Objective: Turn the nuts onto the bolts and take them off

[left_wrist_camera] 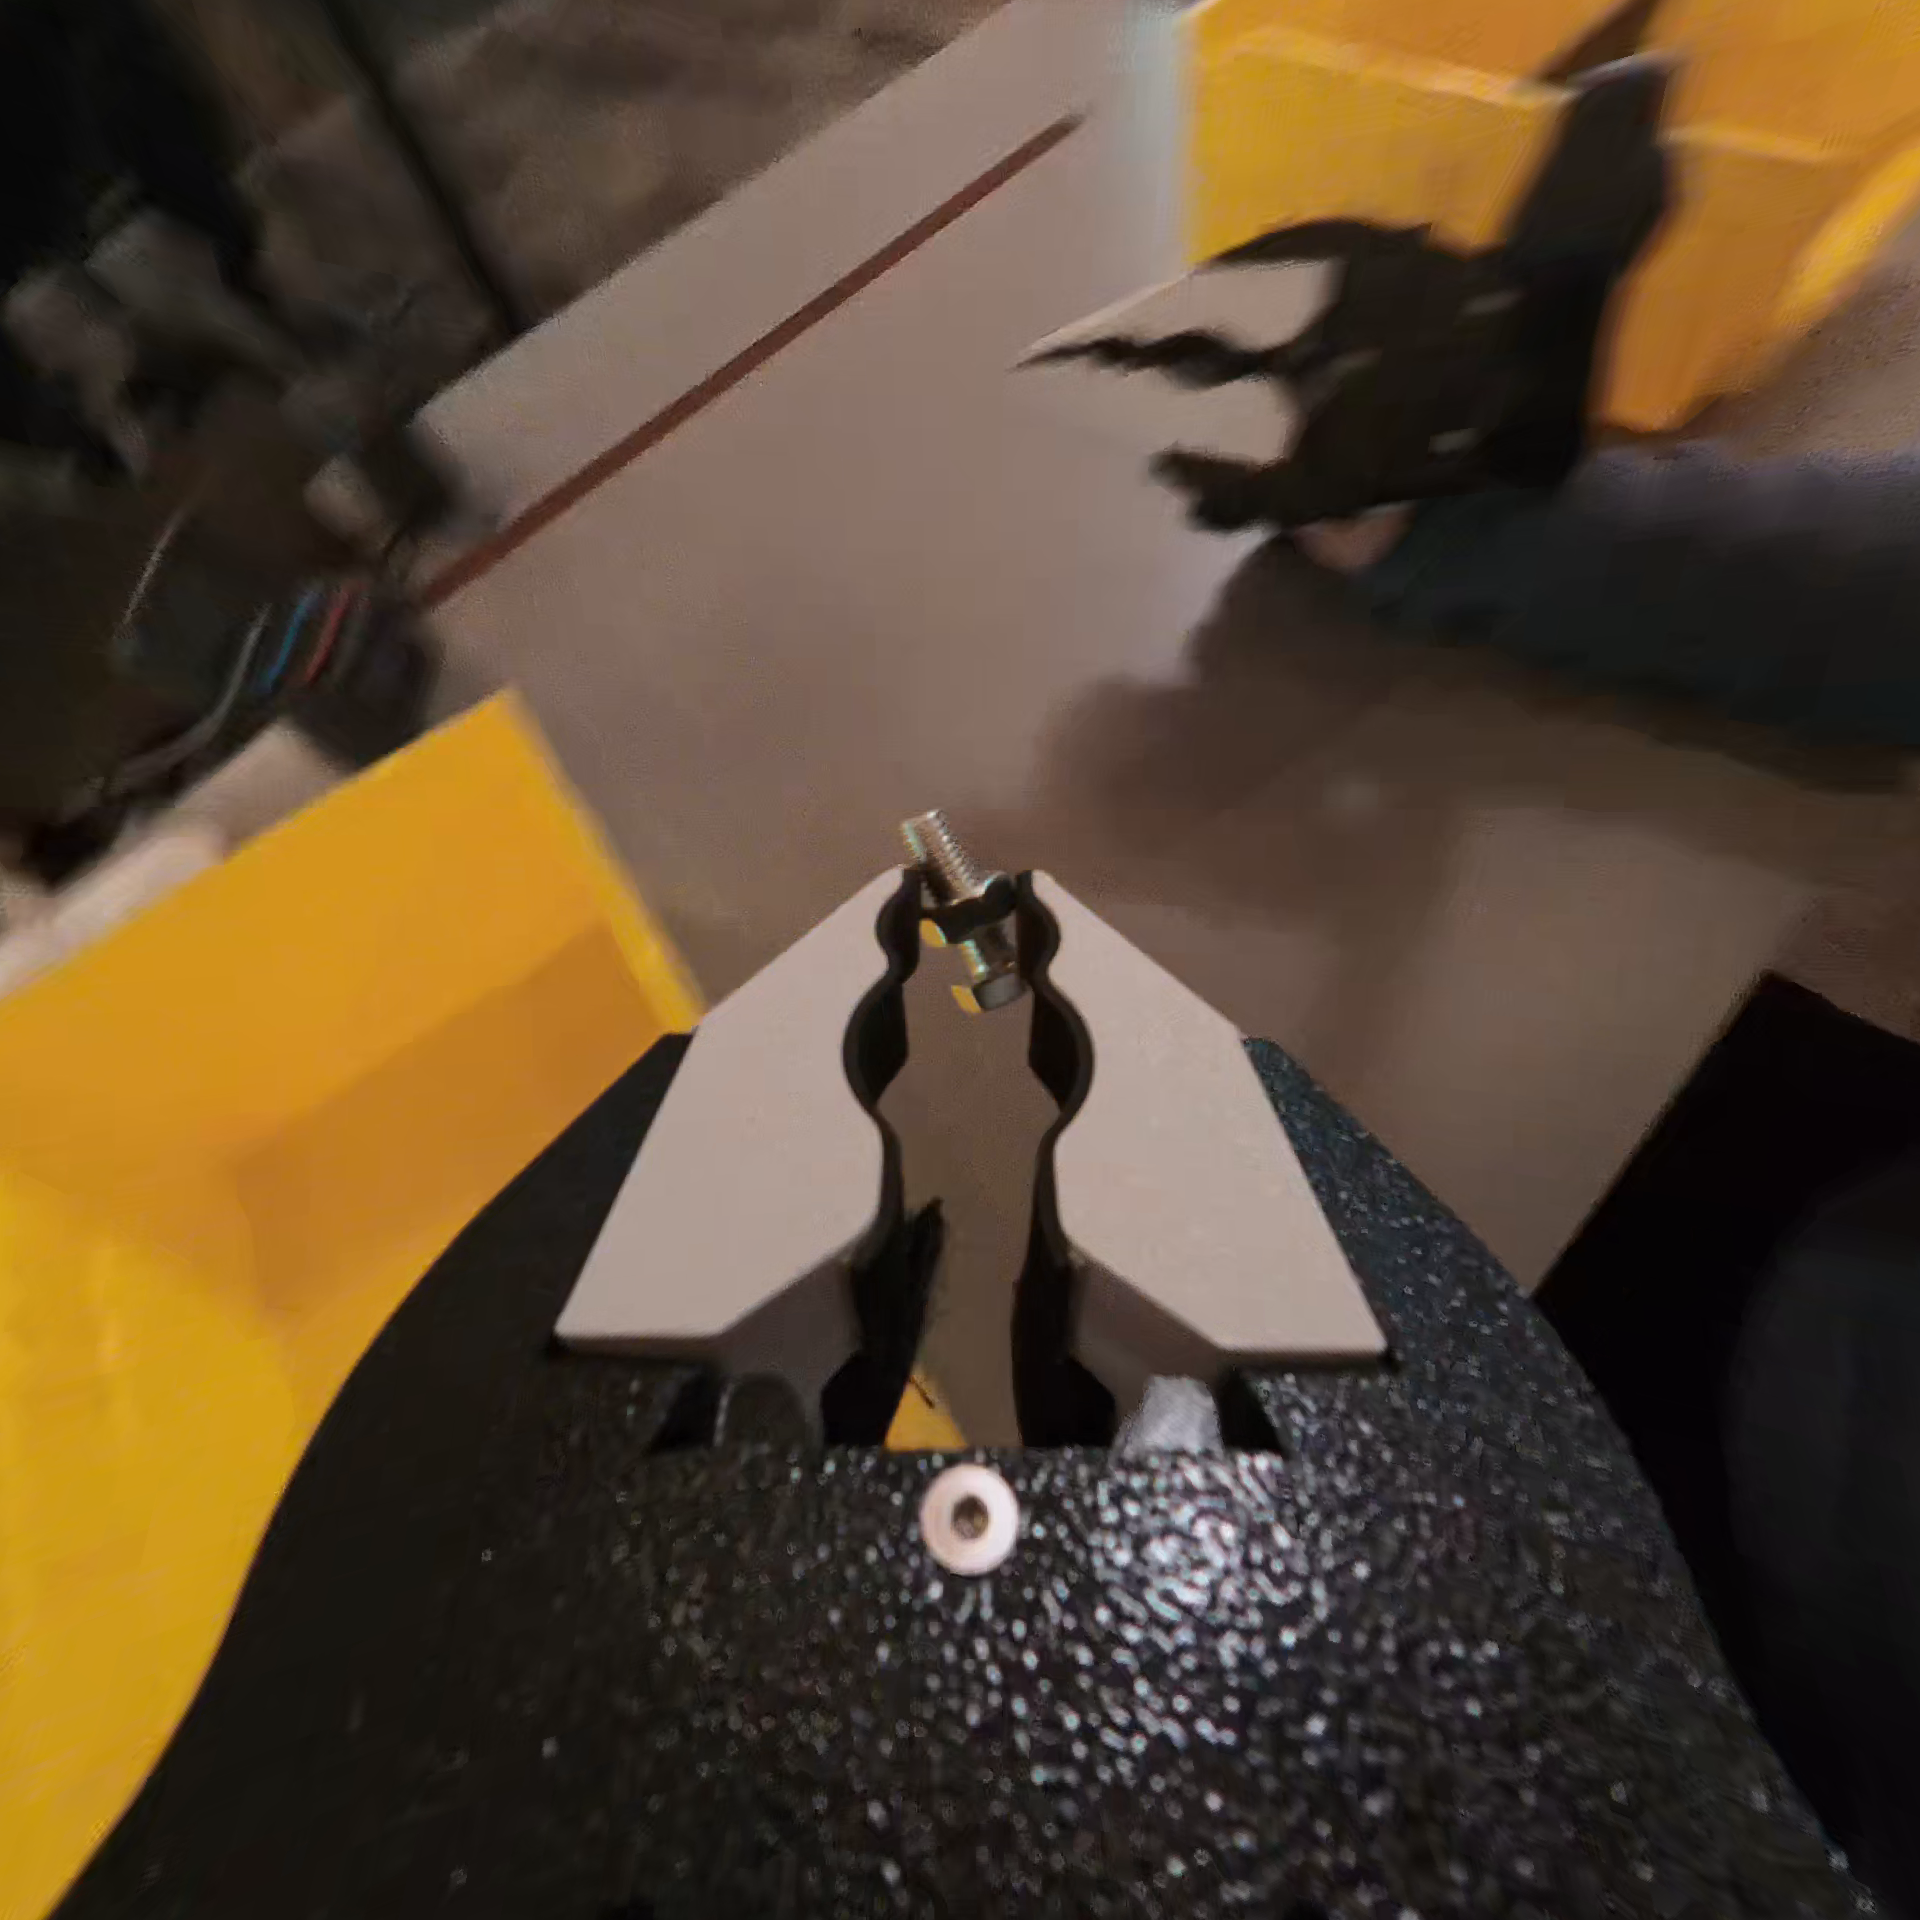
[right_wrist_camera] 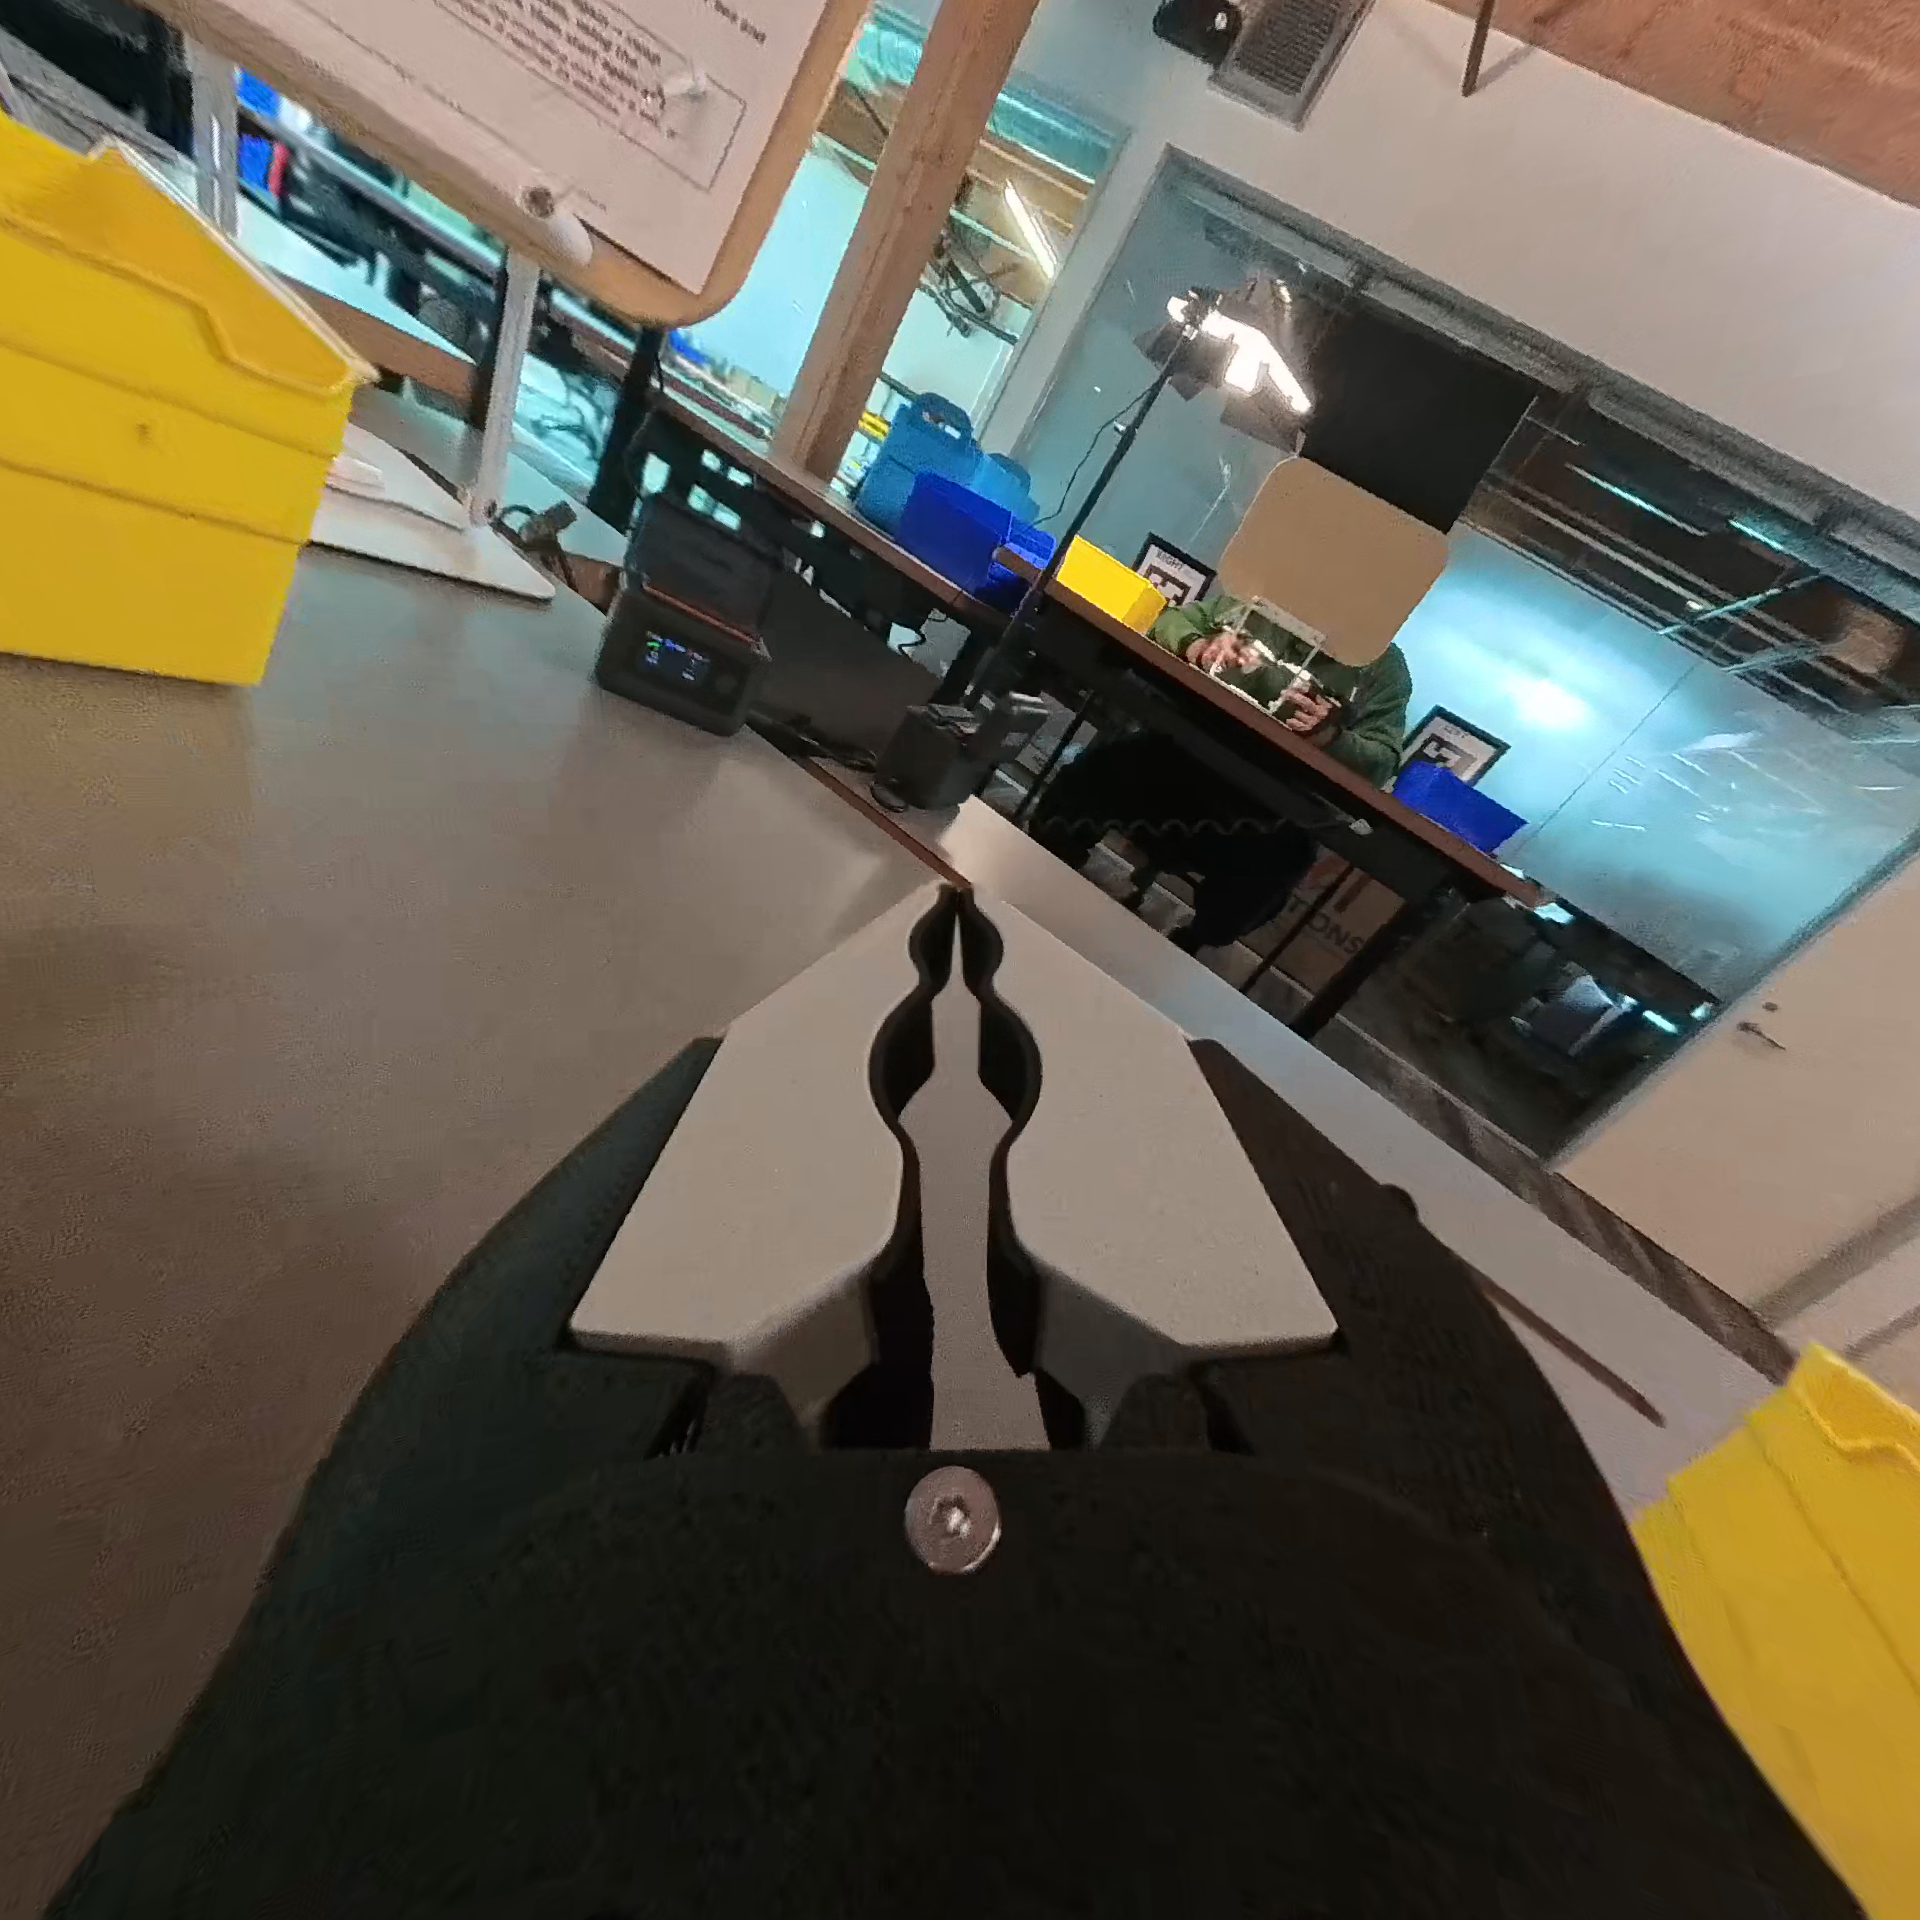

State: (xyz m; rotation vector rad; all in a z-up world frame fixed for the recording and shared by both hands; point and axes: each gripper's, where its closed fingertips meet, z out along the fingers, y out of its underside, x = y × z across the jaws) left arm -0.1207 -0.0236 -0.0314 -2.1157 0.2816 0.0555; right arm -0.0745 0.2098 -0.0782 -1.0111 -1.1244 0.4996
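My left gripper (left_wrist_camera: 968, 902) is shut on a small silver bolt (left_wrist_camera: 940, 847), pinched at the fingertips above the grey table (left_wrist_camera: 883, 582). The threaded end sticks out past the tips and the head (left_wrist_camera: 994, 992) sits between the fingers. Whether a nut is on it, I cannot tell. My right gripper (right_wrist_camera: 956, 912) is shut with its tips touching, low over the table (right_wrist_camera: 312, 935), and nothing shows between them. It also shows in the left wrist view (left_wrist_camera: 1403, 416) as a blurred black shape at the upper right.
Yellow bins stand at the left (left_wrist_camera: 260, 1039) and the far right (left_wrist_camera: 1351, 156); the right wrist view shows one at the left (right_wrist_camera: 135, 468) and one at the lower right (right_wrist_camera: 1818, 1610). A sign stand (right_wrist_camera: 499, 312) and a small black device (right_wrist_camera: 686, 665) stand near the table's far edge. A person sits at another table behind.
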